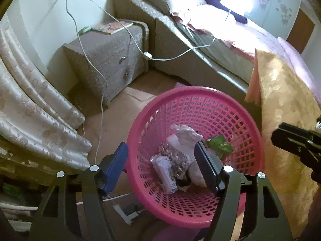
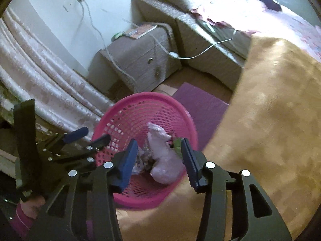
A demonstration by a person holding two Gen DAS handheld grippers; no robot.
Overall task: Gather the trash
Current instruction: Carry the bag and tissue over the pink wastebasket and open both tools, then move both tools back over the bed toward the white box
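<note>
A pink lattice basket (image 1: 192, 89) stands on the floor and holds crumpled white paper (image 1: 185, 133), a silvery foil wrapper (image 1: 174, 156), a green wrapper (image 1: 219, 144) and a white carton (image 1: 164, 170). My left gripper (image 1: 160, 148) is open astride the basket's near left rim, one finger outside and one inside, pads apart from the wall. In the right wrist view it shows at the left (image 2: 91, 135). My right gripper (image 2: 159, 141) hangs open above the basket (image 2: 140, 96), nothing between its pads, with a pale pinkish bag (image 2: 162, 158) lying below it.
A golden cloth (image 2: 270, 120) covers a surface close on the right. A nightstand (image 1: 108, 54) with dangling white cables (image 1: 100, 74) stands behind, a curtain (image 1: 36, 104) at the left, a bed (image 1: 220, 46) at the back. A purple mat (image 2: 200, 104) lies on the floor.
</note>
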